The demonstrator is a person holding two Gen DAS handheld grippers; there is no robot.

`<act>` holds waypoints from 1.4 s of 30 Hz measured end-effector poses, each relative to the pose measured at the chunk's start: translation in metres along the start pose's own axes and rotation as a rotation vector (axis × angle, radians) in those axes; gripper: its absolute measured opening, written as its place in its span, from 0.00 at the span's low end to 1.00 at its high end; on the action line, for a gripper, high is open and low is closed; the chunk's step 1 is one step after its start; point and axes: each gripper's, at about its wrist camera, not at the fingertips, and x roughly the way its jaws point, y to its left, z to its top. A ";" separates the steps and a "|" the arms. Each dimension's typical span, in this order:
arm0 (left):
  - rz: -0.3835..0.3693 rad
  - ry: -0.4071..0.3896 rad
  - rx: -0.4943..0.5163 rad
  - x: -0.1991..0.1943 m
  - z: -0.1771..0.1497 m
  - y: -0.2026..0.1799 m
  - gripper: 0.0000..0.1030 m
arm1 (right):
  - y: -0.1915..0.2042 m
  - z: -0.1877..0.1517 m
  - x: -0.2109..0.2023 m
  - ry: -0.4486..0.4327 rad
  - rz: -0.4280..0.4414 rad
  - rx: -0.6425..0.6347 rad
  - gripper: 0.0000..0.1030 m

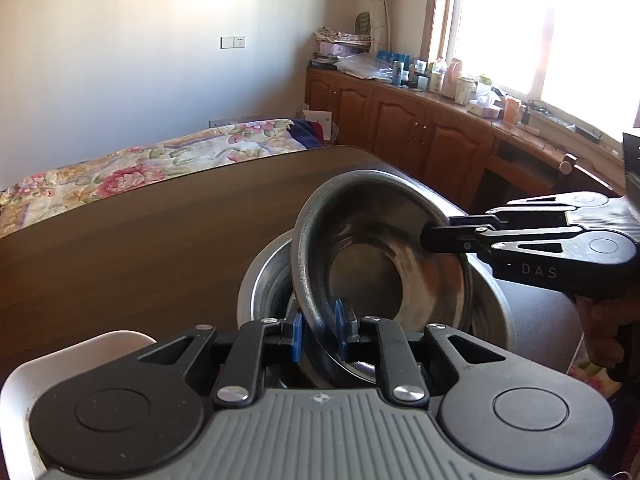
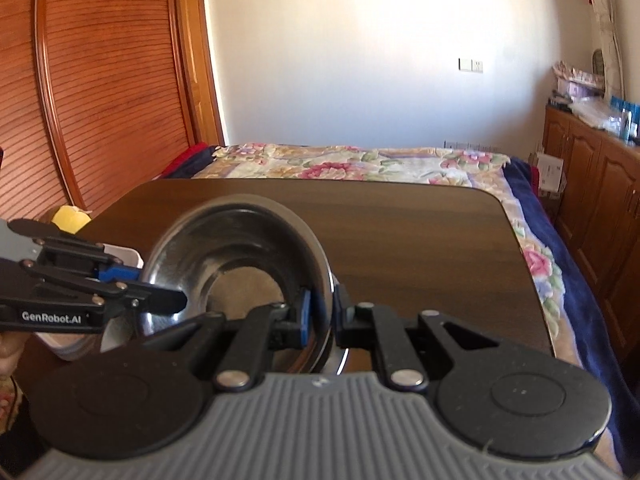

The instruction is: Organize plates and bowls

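A floral bedspread [image 2: 360, 168] lies beyond the dark table [image 2: 420, 232]; wooden cabinets [image 1: 400, 120] line the window wall.

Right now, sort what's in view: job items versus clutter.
Job: tilted steel bowl, gripped at its rim by left hand-held gripper and right hand-held gripper; larger steel bowl beneath; white dish.
Clutter: floral bedspread, counter bottles.

The left tool [image 1: 319, 330] hides the larger bowl's [image 1: 260, 284] near rim.
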 end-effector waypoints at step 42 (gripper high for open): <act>0.172 -0.209 -0.137 -0.022 -0.029 -0.006 0.66 | 0.008 -0.041 -0.010 -0.264 -0.079 0.026 0.44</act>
